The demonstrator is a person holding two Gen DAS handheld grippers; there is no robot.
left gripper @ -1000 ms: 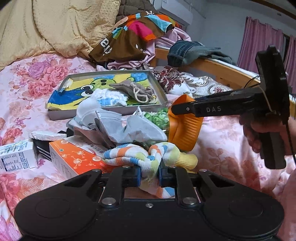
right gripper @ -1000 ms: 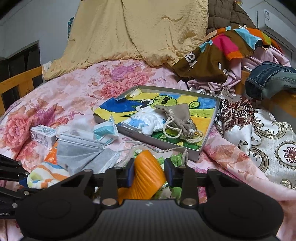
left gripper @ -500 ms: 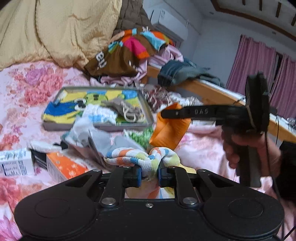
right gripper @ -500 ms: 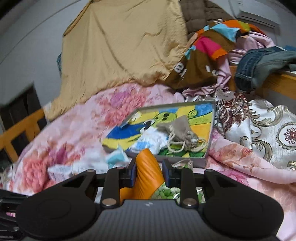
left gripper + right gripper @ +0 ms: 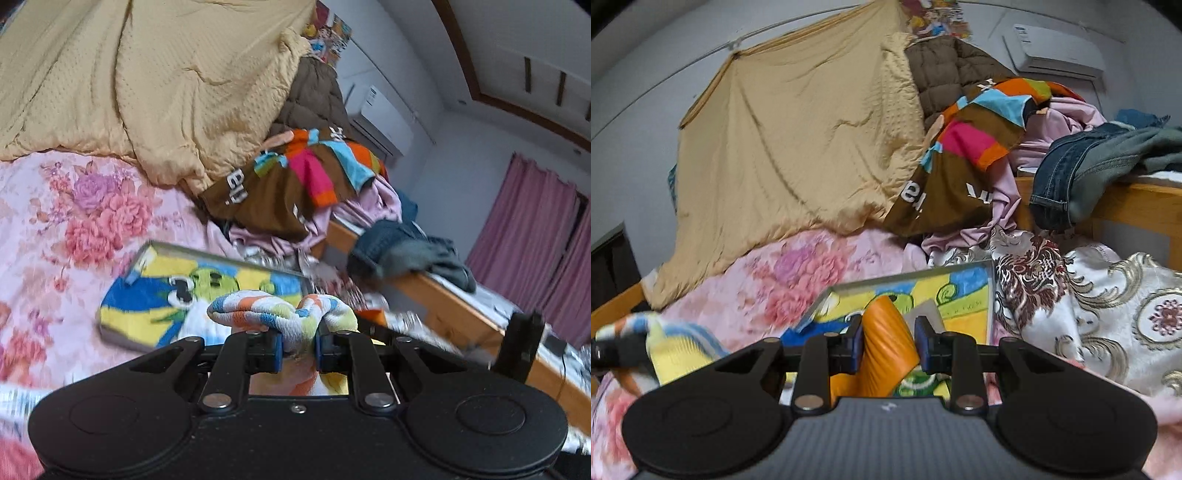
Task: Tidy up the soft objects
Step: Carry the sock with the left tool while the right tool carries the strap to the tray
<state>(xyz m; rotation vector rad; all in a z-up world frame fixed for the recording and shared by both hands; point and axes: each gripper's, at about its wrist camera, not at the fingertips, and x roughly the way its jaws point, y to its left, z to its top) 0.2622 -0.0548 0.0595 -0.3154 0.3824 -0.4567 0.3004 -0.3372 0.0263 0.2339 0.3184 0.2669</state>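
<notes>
Right now my left gripper (image 5: 298,349) is clamped on the striped sock (image 5: 280,314), a soft roll in orange, blue, yellow and white, bunched between the blue pads (image 5: 277,350) and bulging out above them. Sock is off the bed, hanging in front of the cartoon tray (image 5: 155,258), near its front edge as the left wrist view sees it. Part of the sock also trails down below the jaws.

My right gripper (image 5: 889,345) is clamped on the orange ribbed piece (image 5: 886,339), a soft ridged thing, material unclear. It stands upright between the pads (image 5: 857,345) and overlaps the tray's (image 5: 990,295) colourful picture in the right wrist view; whether it touches the tray I cannot tell. From that view the sock (image 5: 665,343) and the other gripper sit well left of the tray, blurred.

Tray lies flat on the pink floral bedspread (image 5: 74,221). Behind the tray: tan quilt (image 5: 166,92) heaped at the wall, and the brown multicolour garment (image 5: 288,184) just right of the quilt. Right of the tray: white patterned cloth (image 5: 1089,314), touching its side edge. Jeans (image 5: 1071,173) draped over the wooden bed rail (image 5: 1137,199), beyond the tray to the right. Pink curtain (image 5: 535,236) far right of the tray.
</notes>
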